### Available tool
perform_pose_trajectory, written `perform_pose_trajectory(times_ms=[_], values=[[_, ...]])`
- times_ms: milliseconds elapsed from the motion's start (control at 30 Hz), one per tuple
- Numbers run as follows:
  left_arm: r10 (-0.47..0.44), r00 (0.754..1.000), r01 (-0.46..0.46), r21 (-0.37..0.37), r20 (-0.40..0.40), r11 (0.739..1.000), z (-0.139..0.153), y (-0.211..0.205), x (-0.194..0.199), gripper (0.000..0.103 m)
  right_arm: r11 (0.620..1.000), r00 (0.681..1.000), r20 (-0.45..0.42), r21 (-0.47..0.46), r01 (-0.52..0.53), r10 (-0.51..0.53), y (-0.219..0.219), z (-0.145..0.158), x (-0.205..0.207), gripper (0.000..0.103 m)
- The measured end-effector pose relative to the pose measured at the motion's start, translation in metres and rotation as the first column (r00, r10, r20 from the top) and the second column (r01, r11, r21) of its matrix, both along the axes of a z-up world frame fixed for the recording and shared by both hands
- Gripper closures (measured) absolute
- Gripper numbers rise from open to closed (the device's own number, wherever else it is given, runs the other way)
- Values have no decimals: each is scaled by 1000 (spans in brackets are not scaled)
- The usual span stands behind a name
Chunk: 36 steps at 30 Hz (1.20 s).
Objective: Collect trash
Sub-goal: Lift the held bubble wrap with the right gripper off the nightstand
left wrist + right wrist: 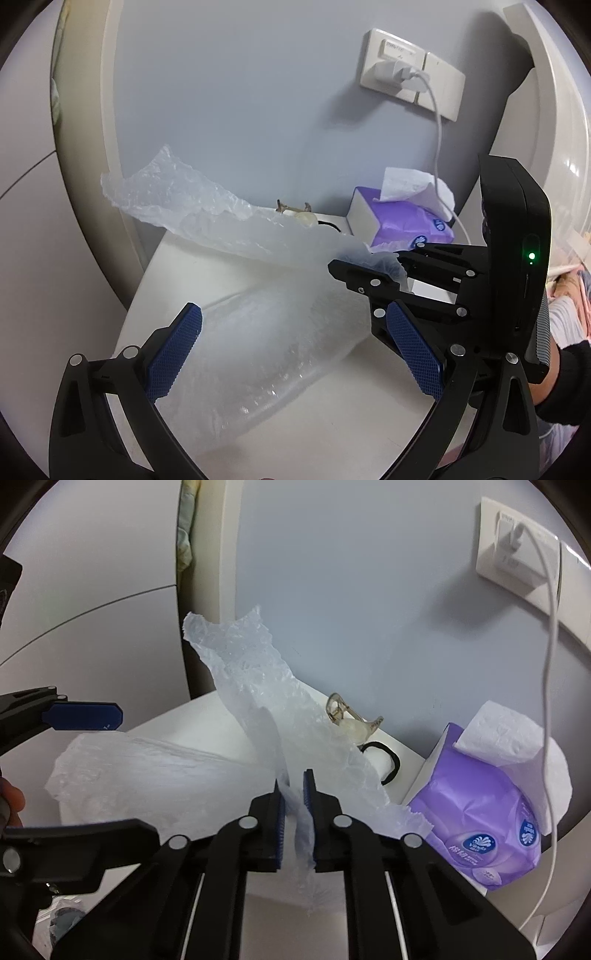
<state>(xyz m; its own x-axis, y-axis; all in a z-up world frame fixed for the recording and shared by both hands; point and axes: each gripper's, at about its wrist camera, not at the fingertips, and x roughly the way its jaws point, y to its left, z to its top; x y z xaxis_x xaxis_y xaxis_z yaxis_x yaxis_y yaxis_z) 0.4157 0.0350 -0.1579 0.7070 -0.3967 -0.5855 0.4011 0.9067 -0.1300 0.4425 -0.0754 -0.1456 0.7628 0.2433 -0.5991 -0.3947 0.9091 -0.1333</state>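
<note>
Two handheld grippers work over a small white table (pixel 332 413) set against a pale blue wall (pixel 240 92), where a large crumpled sheet of clear plastic wrap (pixel 258 332) sprawls across most of the top, from the front edge toward the back. The right gripper (pixel 295 805), angled downward toward the table's middle, has its blue pads pressed together on a fold of the wrap, lifting one ragged end of the sheet upright above the surface. The left gripper (pixel 291 347), also tilted downward, hovers over the lower part of the same sheet with its blue fingers (pixel 173 354) spread wide, the plastic lying between them but not pinched. A dark-sleeved wrist shows behind the right gripper. At the table's back right corner sits a purple tissue pack (pixel 476 812) with a white tissue standing out of it. Along the back edge lie a clear hair claw (pixel 351 720) and, just beside it, a black hair tie (pixel 388 768). A white charging cable (pixel 550 664) hangs from the wall socket (pixel 410 74) above the tissue pack.
</note>
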Motion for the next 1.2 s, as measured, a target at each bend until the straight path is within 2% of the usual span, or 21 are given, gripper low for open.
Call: perform_pose_trajectory(times_ms=[167,400,633,933,1200], values=[[13,1000,-13,5,14,1000,13,-1,-23,6,1000,1000,3,17,-20,20,-1,12,-19,95],[14,999,-15,28,46,999,30,-13,-66,6,997,998,8,42,-66,65,2,32,-62,98],[35,997,-36,20,74,999,50,-15,-113,6,993,995,16,63,-100,99,2,50,-105,98],[105,990,-105,-3,98,994,66,6,-166,6,983,985,39,61,-172,170,17,68,-159,98],[180,978,-179,-14,107,984,71,39,-210,6,968,969,37,58,-245,243,31,69,-208,98]])
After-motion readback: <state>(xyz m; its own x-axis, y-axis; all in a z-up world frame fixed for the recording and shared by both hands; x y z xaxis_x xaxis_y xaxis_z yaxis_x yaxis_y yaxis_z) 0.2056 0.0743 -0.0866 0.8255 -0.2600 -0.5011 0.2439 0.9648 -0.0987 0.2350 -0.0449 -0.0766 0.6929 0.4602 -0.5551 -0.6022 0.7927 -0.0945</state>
